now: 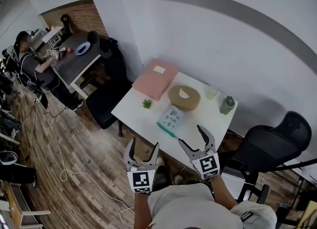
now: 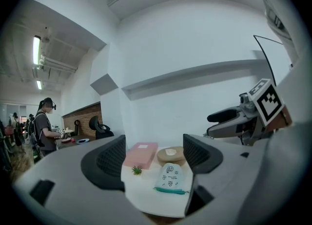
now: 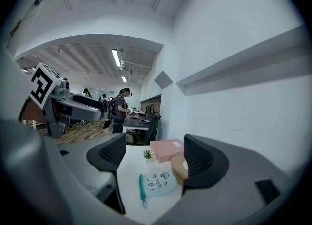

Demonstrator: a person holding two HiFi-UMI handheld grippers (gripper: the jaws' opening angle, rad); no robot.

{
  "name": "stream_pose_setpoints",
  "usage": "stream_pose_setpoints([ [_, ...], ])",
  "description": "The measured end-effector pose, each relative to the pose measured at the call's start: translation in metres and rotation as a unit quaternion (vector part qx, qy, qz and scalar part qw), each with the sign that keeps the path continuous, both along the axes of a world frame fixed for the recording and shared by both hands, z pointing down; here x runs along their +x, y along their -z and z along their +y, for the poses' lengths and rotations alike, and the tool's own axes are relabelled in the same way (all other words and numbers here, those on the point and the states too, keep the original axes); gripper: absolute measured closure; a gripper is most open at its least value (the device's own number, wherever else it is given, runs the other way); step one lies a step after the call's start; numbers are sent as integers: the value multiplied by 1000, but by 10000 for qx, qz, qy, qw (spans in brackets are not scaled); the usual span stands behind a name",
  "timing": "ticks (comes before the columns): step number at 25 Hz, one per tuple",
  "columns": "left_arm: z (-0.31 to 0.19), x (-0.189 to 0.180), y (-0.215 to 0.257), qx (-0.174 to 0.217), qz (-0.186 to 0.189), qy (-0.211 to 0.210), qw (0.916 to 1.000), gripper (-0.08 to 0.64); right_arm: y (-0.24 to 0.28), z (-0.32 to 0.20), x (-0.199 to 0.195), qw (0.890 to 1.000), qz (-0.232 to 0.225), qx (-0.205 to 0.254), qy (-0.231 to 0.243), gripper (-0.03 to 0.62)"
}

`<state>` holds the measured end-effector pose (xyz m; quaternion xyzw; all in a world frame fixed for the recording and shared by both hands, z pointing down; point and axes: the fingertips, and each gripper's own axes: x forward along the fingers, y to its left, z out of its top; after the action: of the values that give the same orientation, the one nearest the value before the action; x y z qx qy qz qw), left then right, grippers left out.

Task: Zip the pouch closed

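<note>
A pale blue pouch [image 1: 171, 119] with small prints and a teal zipper edge lies flat on the white table [image 1: 143, 119], zipper side toward me. The same pouch [image 2: 170, 177] shows between the jaws in the left gripper view, and as the pouch [image 3: 157, 183] in the right gripper view. My left gripper [image 1: 142, 150] hangs open off the table's near edge. My right gripper [image 1: 197, 138] is open too, just short of the pouch. Neither holds anything.
On the table stand a pink box [image 1: 155, 79], a round tan container [image 1: 184, 97], a tiny green plant [image 1: 147, 104], a clear cup [image 1: 211, 92] and a green bottle [image 1: 227, 105]. A black office chair [image 1: 270, 146] is at the right. A person [image 1: 34, 67] sits at a far desk.
</note>
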<state>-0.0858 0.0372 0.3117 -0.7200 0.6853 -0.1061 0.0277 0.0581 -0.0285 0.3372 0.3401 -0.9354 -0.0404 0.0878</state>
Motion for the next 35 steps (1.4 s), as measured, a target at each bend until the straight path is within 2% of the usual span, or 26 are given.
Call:
stream_pose_setpoints([
  [12, -80, -44, -23, -178, 209, -526, 9982, 199, -22, -66, -41, 9984, 292, -234, -421, 225],
  [19, -125, -69, -43, -407, 343, -1002, 9935, 201, -40, -100, -64, 9948, 509, -407, -785, 225],
  [27, -169, -78, -81, -809, 447, -1691, 9812, 215, -71, -123, -73, 9851, 755, -863, -1278, 227],
  [35, -193, -68, -134, -1358, 635, -2307, 9614, 230, -120, -128, -69, 9720, 1185, -1417, -1451, 245],
])
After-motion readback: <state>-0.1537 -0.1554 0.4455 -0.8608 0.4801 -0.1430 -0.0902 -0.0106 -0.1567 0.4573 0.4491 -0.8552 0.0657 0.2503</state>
